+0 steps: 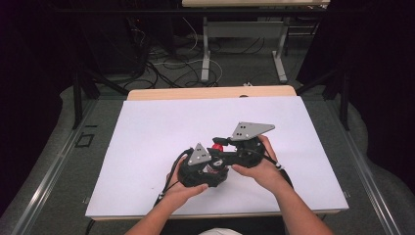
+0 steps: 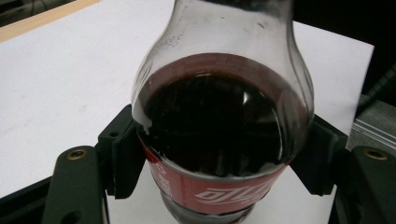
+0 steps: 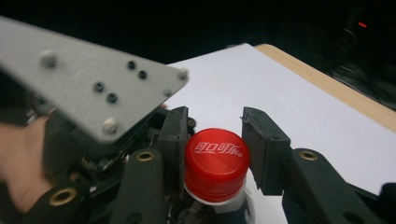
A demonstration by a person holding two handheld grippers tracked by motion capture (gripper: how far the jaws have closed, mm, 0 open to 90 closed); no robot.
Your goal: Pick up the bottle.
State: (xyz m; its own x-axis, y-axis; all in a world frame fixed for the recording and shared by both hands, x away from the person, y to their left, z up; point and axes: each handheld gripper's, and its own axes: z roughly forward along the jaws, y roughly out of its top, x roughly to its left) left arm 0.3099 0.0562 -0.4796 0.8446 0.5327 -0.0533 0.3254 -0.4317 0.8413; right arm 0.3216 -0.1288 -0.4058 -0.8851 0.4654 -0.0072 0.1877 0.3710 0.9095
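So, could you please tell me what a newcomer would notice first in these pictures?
Probably the clear plastic bottle of dark cola, standing near the front middle of the white table sheet and clamped at its body by the left tongs. Next comes its bright red screw cap, gripped between the pads of the right tongs, beside the left tongs' grey three-cornered plate.

The high view looks forward and down on the tabletop (image 1: pixel 147 147); both gripper views sit close on the bottle (image 2: pixel 219 135).

Bottle (image 2: pixel 219 135) upright on table (image 1: pixel 147 127)
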